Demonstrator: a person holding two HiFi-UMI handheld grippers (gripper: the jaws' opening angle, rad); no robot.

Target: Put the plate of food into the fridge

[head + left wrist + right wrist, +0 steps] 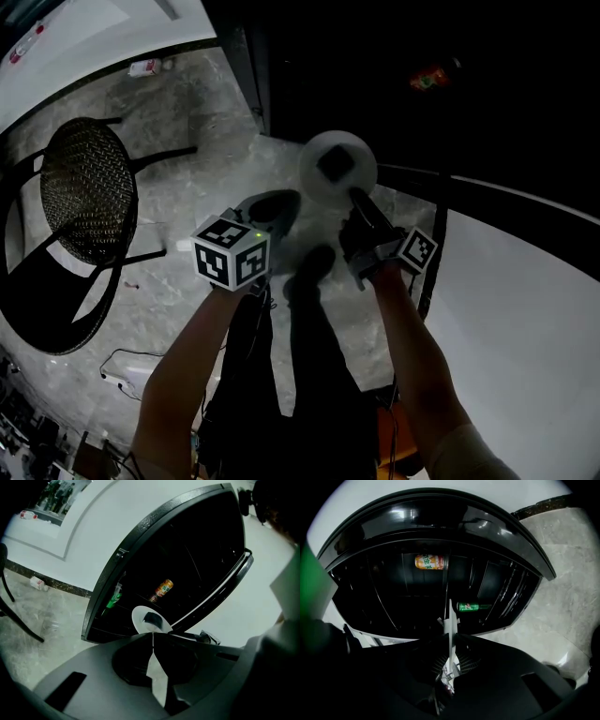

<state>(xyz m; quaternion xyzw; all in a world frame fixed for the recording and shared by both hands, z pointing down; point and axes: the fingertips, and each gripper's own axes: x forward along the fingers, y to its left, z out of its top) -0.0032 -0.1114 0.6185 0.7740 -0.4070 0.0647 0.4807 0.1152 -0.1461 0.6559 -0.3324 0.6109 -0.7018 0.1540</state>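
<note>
Dim indoor room, kitchen-like: an open black fridge (431, 522) stocked with drink bottles (429, 561), a grey stone floor (178, 187), and a mesh chair (89, 187) at the left.

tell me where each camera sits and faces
Head view: on the person's head, steeply down at the plate; forearms, left gripper, right gripper show.
Left gripper view: on that gripper, facing the open fridge; its shut jaws show.
Right gripper view: on that gripper, facing the fridge; jaws clamp the plate edge-on.
Shared: both gripper views see the orange bottle and green bottle.
</note>
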